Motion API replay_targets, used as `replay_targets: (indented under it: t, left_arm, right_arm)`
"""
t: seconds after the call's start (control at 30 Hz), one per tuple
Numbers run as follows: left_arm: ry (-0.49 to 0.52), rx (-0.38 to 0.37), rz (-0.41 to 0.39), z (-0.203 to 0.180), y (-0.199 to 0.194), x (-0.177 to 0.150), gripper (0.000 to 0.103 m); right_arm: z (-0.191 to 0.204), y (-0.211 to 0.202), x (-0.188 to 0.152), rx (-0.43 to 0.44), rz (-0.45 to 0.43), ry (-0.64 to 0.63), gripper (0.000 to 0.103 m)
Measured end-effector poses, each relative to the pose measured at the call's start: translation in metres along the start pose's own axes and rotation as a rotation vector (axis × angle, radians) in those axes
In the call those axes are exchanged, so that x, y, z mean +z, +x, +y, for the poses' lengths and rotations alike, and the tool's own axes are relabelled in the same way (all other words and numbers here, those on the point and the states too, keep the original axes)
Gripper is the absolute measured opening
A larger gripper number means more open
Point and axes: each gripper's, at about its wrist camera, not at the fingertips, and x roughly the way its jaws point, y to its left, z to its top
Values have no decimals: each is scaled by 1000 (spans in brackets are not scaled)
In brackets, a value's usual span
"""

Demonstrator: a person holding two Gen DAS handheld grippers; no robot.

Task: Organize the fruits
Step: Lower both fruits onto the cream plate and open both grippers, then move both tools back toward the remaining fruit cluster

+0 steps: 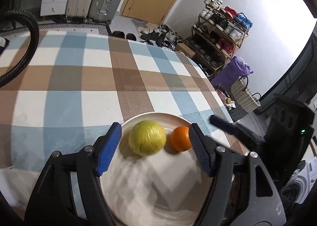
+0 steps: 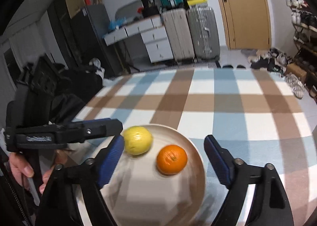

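Orange [image 2: 172, 159] and lemon [image 2: 137, 140] sit side by side on plate [image 2: 198, 178].

Lemon [image 1: 147, 137], orange [image 1: 180, 138] (touching) on plate [image 1: 154, 196]

Checked tablecloth [image 1: 79, 71] in blue, brown and white covers the table. Two upright suitcases [image 2: 190, 33], one beige, one silver, stand beside a wooden door [image 2: 243, 8]. White drawer unit [image 2: 156, 41] adjoins them. Shoe rack [image 1: 220, 33], loaded, against wall; woven basket [image 1: 243, 95] and purple bag [image 1: 231, 71] near it.
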Motion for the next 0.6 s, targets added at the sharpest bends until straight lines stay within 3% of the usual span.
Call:
replay_targets:
  t: [0.17, 0.37, 0.5, 0.6]
  left_arm:
    - [44, 62, -53, -21, -38, -11, 81]
    - [97, 129, -112, -55, -93, -35, 88]
    - [111, 136, -154, -73, -126, -53, 100]
    - [125, 136, -185, -88, -150, -69, 101]
  right_arm:
    - [15, -51, -2, -19, -81, -11, 100]
    - [36, -112, -17, -44, -162, -11, 102]
    - [51, -150, -31, -55, -216, -11, 103]
    - [62, -174, -42, -62, -249, -12, 103]
